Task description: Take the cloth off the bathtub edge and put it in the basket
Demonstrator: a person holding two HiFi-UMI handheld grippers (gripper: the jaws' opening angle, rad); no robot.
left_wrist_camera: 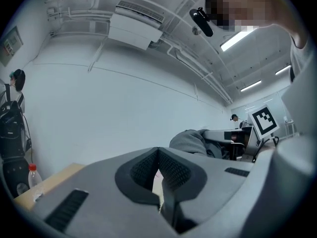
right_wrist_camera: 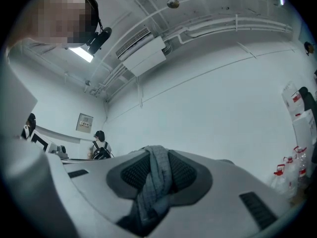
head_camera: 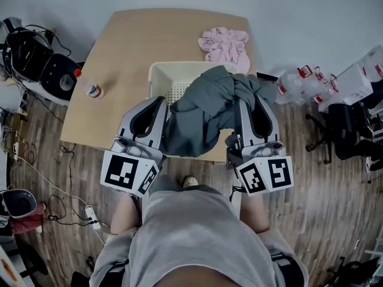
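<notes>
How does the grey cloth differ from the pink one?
The grey cloth is darker and bigger than the pink cloth. The grey cloth hangs from the right gripper over the basket; the pink cloth lies loose on the table. Both are crumpled fabric.

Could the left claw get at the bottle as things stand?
Probably yes: the left claw looks empty, and only bare table lies between it and the bottle.

Cool, even light from ceiling strips (left_wrist_camera: 241, 36); soft shadows; fisheye bending, dark corners.
</notes>
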